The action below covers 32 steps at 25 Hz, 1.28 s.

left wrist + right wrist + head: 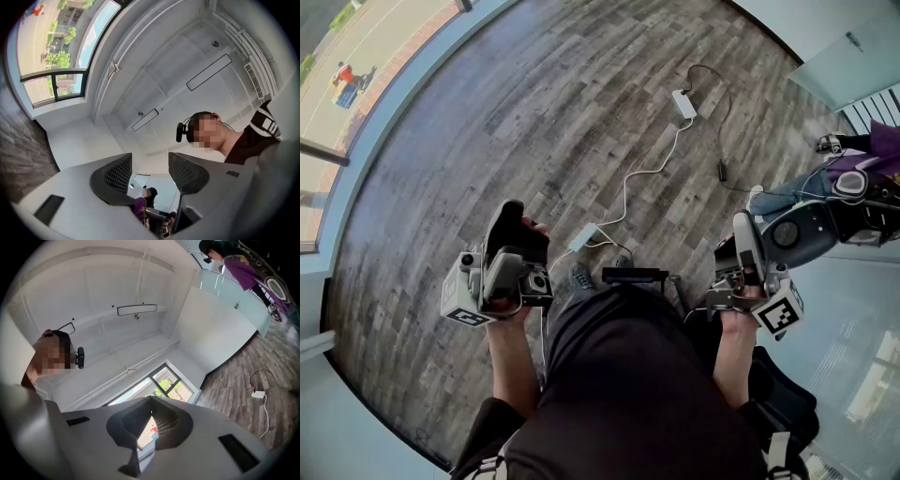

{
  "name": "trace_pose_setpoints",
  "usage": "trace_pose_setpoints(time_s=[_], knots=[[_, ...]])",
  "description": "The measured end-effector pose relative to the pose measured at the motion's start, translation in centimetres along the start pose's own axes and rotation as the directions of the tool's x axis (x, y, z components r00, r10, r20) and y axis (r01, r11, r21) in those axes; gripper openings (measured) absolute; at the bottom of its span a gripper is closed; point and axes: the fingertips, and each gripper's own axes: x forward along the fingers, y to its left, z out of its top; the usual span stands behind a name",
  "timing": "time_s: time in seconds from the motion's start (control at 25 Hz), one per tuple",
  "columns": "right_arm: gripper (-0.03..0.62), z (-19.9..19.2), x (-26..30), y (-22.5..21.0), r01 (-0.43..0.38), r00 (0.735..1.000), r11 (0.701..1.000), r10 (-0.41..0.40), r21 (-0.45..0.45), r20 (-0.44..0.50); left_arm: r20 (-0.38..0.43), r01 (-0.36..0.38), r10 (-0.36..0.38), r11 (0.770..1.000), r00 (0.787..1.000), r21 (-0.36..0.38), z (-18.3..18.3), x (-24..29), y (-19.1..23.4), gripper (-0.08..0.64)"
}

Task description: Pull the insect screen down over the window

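We had not yet begun the pull. Both grippers were held low, close in front of us and well apart from the window (pixel 326 112) at the far left. The left gripper (pixel 150 172) had its jaws a little apart with nothing between them. The right gripper (pixel 151 420) had its jaws together and was empty. We could not make out the insect screen itself and judged it still rolled up at the window's top. The next move called for turning left, reaching up to the screen's bar and gripping it.
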Motion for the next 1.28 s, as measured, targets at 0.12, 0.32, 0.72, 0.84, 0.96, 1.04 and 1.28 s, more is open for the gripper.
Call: trace_pose_setpoints(time_s=[0.12,0.32,0.72,0.84,0.96,1.04,1.28], knots=[[0.009,-0.7,-0.4,0.2,0.004,1.0,1.0,-0.004,0.026,-0.015,0.006,-0.014,0.014,1.0,1.0,-0.001,0.0,-0.4,-0.2,0.262],[0.009,-2.1,-0.9,0.9,0.007,1.0,0.999,-0.006,0.048,-0.022,-0.009,-0.016,0.016,1.0,1.0,-0.006,0.1,-1.1,-0.2,0.262],[0.011,-3.5,0.1,0.3,0.038,0.998,0.999,-0.037,0.019,-0.054,-0.066,-0.053,0.052,0.998,0.996,-0.016,-0.5,-0.9,1.7,0.262],[0.011,-3.7,1.4,-0.7,0.038,0.994,0.999,-0.041,-0.028,-0.098,-0.104,-0.086,0.086,0.996,0.991,0.011,-1.0,0.0,2.8,0.262],[0.011,-3.8,3.5,-2.3,0.005,0.989,0.997,-0.016,-0.078,-0.145,-0.128,-0.116,0.122,0.992,0.984,0.05,-1.7,0.8,4.5,0.262],[0.011,-3.7,5.8,-3.8,-0.027,0.985,0.993,0.007,-0.114,-0.172,-0.126,-0.131,0.139,0.989,0.982,0.075,-1.7,1.5,6.4,0.262],[0.012,-1.6,13.3,-11.4,-0.1,0.971,0.975,0.053,-0.198,-0.232,-0.152,-0.166,0.185,0.977,0.971,0.131,-3.4,7.7,14.8,0.263]])
